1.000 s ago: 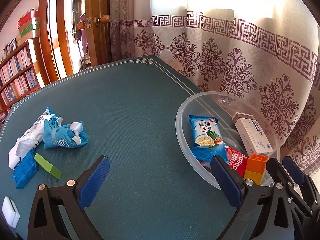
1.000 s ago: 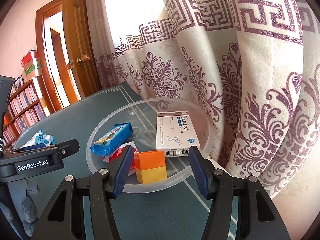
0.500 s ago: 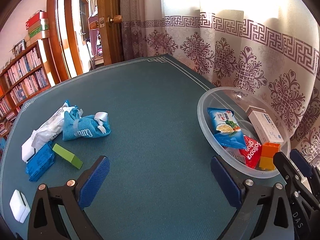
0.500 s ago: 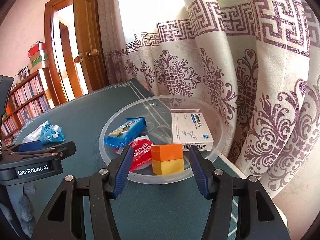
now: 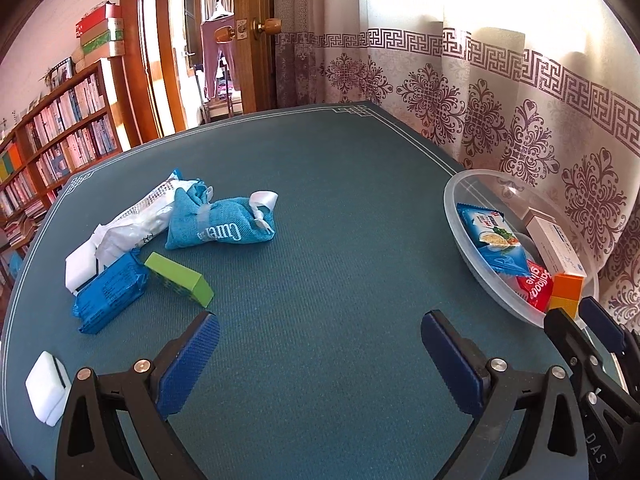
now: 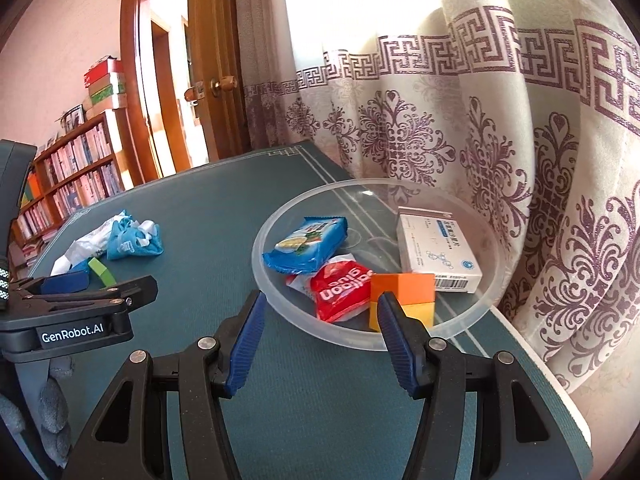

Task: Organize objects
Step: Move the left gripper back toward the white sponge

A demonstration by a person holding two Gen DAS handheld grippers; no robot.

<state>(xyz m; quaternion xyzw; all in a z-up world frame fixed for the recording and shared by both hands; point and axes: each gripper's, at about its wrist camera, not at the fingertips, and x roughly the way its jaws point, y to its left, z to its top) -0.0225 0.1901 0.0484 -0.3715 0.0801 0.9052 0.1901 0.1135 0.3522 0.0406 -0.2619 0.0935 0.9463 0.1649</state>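
Note:
A clear plastic bowl point(image 6: 486, 312) at the table's right edge holds a blue snack packet point(image 6: 308, 246), a red packet point(image 6: 340, 290), a white box point(image 6: 438, 254) and an orange-on-yellow block point(image 6: 406, 300). My right gripper point(image 6: 320, 312) hangs open and empty just short of the bowl's near rim. My left gripper point(image 5: 320, 338) is open and empty over bare cloth. To its left lie a blue cloth pouch point(image 5: 220, 226), a white wrapper point(image 5: 132, 220), a blue packet point(image 5: 110, 294), a green block point(image 5: 180, 278) and a small white case point(image 5: 46, 388).
The table point(image 5: 320, 200) is covered in teal cloth with a white border line. A patterned curtain point(image 6: 500, 140) hangs right behind the bowl. A wooden door and bookshelves stand beyond the far edge. A gloved hand point(image 6: 52, 416) holds the left gripper's body.
Both grippers have drawn back from the bowl and swung left. The loose pile now sits nearer the middle of the left wrist view. Neither jaw opening has changed.

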